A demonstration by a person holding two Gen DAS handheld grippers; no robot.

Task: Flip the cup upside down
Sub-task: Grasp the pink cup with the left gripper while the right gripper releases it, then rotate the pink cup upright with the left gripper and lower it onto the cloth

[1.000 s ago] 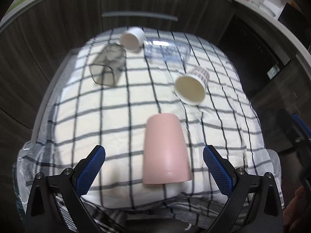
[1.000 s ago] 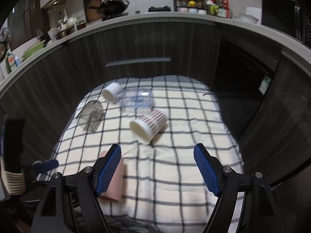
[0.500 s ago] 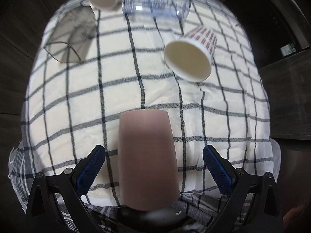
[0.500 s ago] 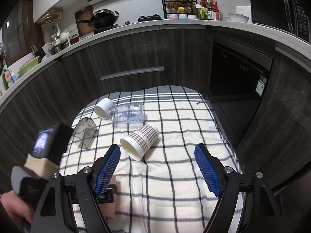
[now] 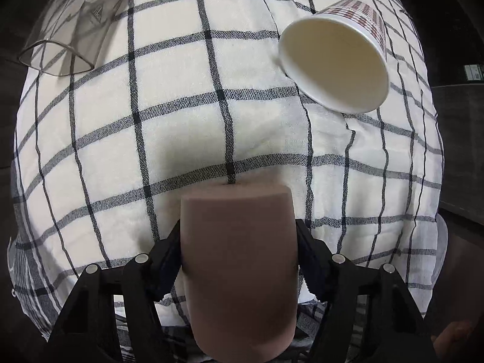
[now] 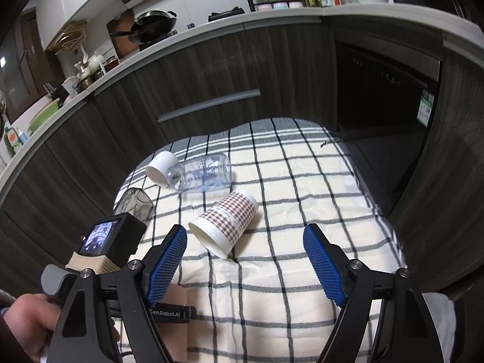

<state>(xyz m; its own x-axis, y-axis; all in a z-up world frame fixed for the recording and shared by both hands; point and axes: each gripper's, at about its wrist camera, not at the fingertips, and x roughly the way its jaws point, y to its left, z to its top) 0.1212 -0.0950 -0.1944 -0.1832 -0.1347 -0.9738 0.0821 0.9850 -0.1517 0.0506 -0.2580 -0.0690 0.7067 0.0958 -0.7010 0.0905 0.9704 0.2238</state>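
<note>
A pink cup (image 5: 239, 260) lies on its side on the checked cloth, its flat base pointing away from the left wrist camera. My left gripper (image 5: 239, 242) is shut on it, one finger on each side of its body. In the right wrist view only a bit of the pink cup (image 6: 177, 295) shows behind the left gripper's body. My right gripper (image 6: 245, 260) is open and empty, held above the near part of the cloth.
A checked paper cup (image 5: 335, 60) (image 6: 227, 220) lies on its side, mouth toward me. A smoky clear cup (image 5: 72, 27) (image 6: 134, 204), a clear bottle (image 6: 199, 174) and a white cup (image 6: 161, 166) lie farther back. Dark cabinets (image 6: 211, 69) stand behind the table.
My left gripper moved forward and down over the pink cup and closed its fingers on it. The right gripper rose slightly and stayed open.
</note>
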